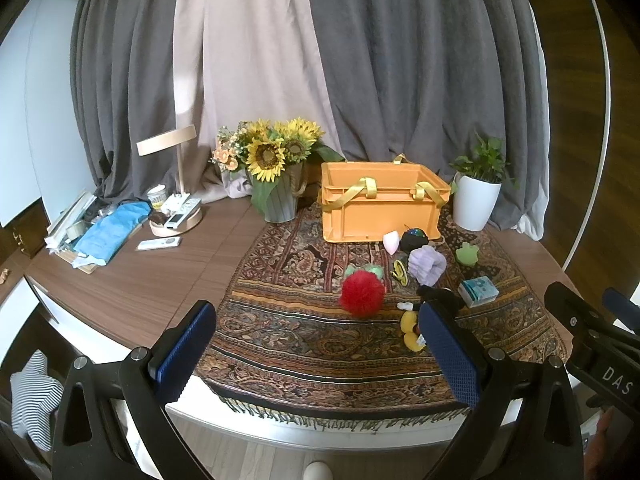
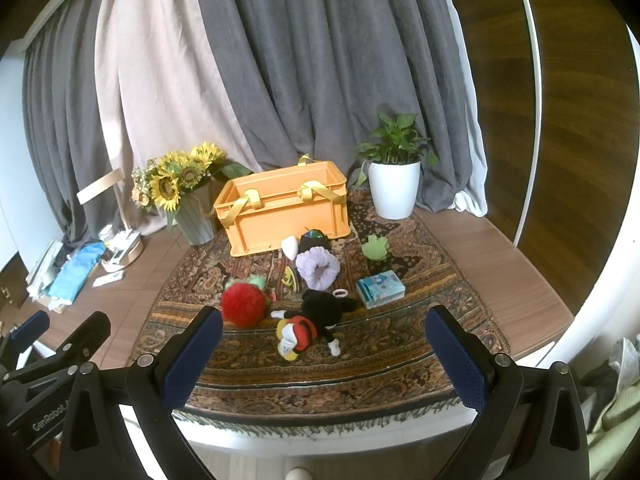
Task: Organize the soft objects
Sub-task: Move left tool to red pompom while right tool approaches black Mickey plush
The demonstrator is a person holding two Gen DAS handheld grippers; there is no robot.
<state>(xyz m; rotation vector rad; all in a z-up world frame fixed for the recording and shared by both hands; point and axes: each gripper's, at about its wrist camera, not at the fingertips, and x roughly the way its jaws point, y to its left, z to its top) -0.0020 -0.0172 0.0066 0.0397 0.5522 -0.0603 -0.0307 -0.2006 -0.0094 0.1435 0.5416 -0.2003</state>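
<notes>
An orange crate (image 1: 380,206) (image 2: 286,210) with yellow handles stands at the back of a patterned rug (image 1: 296,344) (image 2: 380,360). In front of it lie soft objects: a red pompom (image 1: 362,294) (image 2: 244,306), a black mouse plush (image 2: 316,316) (image 1: 438,298), a purple fluffy scrunchie (image 1: 427,266) (image 2: 318,268), a green frog toy (image 1: 467,254) (image 2: 375,247), a pink-white piece (image 1: 391,241) (image 2: 290,247) and a dark ball (image 1: 414,238) (image 2: 314,240). My left gripper (image 1: 320,354) and right gripper (image 2: 324,356) are open and empty, held near the table's front edge.
A tissue pack (image 1: 478,291) (image 2: 380,289) lies on the rug's right. A sunflower vase (image 1: 276,176) (image 2: 188,200) and a white potted plant (image 1: 476,196) (image 2: 394,184) flank the crate. A lamp, remotes (image 1: 160,244) and a blue cloth (image 1: 108,232) clutter the left.
</notes>
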